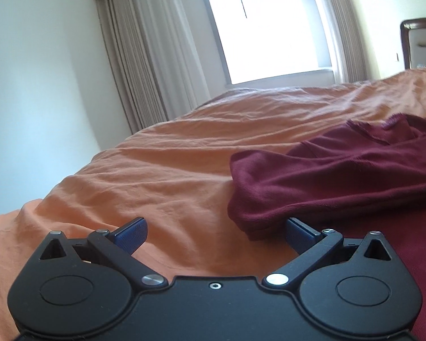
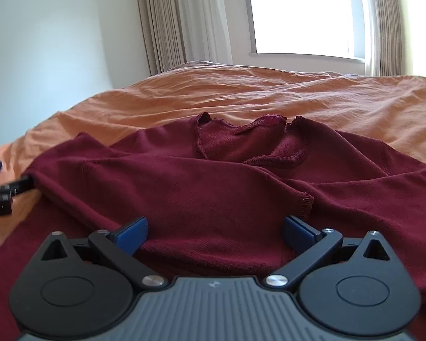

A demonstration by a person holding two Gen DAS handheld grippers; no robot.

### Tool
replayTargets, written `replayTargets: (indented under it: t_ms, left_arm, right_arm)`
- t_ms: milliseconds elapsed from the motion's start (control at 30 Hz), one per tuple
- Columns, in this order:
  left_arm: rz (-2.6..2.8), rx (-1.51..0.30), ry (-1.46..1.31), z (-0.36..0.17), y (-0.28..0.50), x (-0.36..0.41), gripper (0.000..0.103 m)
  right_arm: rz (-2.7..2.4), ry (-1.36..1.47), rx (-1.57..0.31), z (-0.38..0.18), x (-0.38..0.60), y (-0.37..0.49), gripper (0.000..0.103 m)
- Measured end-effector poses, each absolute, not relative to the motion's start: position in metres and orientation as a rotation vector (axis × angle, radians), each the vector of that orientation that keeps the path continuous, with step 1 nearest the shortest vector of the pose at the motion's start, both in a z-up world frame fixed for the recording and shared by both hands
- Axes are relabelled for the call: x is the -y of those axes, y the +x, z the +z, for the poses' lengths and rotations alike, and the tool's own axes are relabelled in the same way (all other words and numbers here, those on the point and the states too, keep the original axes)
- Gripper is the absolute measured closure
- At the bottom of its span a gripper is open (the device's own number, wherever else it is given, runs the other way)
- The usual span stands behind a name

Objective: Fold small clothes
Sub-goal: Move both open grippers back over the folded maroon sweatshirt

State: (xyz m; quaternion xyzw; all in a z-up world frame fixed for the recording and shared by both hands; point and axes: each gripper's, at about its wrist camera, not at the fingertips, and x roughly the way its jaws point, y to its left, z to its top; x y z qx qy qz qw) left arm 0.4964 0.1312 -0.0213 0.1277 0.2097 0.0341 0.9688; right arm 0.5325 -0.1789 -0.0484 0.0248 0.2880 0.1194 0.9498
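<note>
Lying on the orange bed sheet (image 2: 241, 91), the maroon top (image 2: 213, 193) points its neckline (image 2: 250, 145) away from you toward the window (image 2: 304, 14), its long axis running from your right tool (image 2: 215, 234) to that collar. Both sleeves are folded in across the body. Your right tool is spread wide over the lower part. Your left tool (image 1: 215, 234) is also spread, at the top's left edge.

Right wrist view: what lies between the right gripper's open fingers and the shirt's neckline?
Only the maroon shirt itself: a sleeve folded across its body lies between the right gripper and the neckline.
</note>
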Motion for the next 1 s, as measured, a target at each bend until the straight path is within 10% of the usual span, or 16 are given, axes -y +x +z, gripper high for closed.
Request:
replayTargets:
  t_ms: [1000]
  left_arm:
    - [0.113, -0.336, 0.359, -0.020, 0.508, -0.108, 0.015]
  right_arm:
    - [0.274, 0.112, -0.570, -0.055, 0.188, 0.533, 0.000]
